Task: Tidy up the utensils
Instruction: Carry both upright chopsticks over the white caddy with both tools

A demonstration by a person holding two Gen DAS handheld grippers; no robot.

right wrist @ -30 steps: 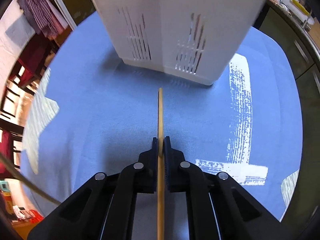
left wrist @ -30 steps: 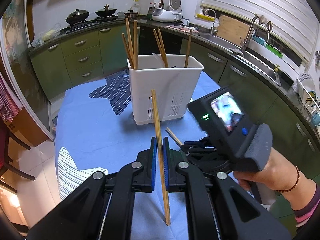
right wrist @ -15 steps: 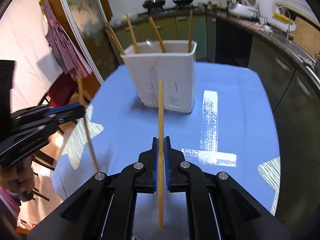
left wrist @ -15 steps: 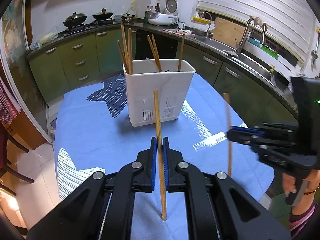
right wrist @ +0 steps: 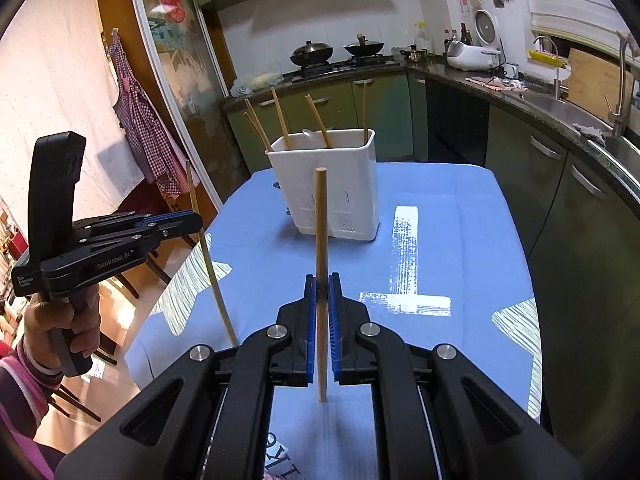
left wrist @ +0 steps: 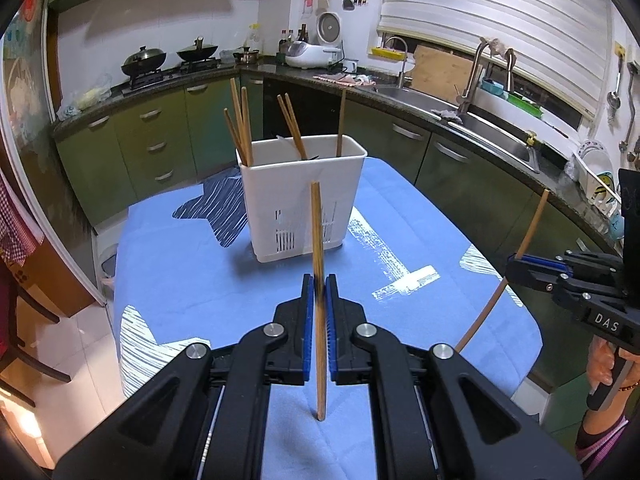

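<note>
A white slotted utensil holder (left wrist: 301, 200) stands on the blue tablecloth (left wrist: 192, 280) with several wooden chopsticks upright in it; it also shows in the right wrist view (right wrist: 336, 184). My left gripper (left wrist: 319, 300) is shut on a wooden chopstick (left wrist: 317, 240) held upright above the table, short of the holder. My right gripper (right wrist: 322, 300) is shut on another wooden chopstick (right wrist: 321, 232), also upright. Each gripper shows in the other's view, the right one (left wrist: 516, 266) at the right edge and the left one (right wrist: 192, 222) at the left.
The round table's edge (left wrist: 532, 344) falls away at the right. Green kitchen cabinets (left wrist: 152, 140) and a counter with a sink (left wrist: 480, 120) curve behind the table. A dark chair (left wrist: 24, 340) stands at the left. A checked apron (right wrist: 140, 120) hangs at the left.
Both grippers have risen and drawn back from the holder with their chopsticks. The right gripper lifted its chopstick off the cloth and swung out to the right.
</note>
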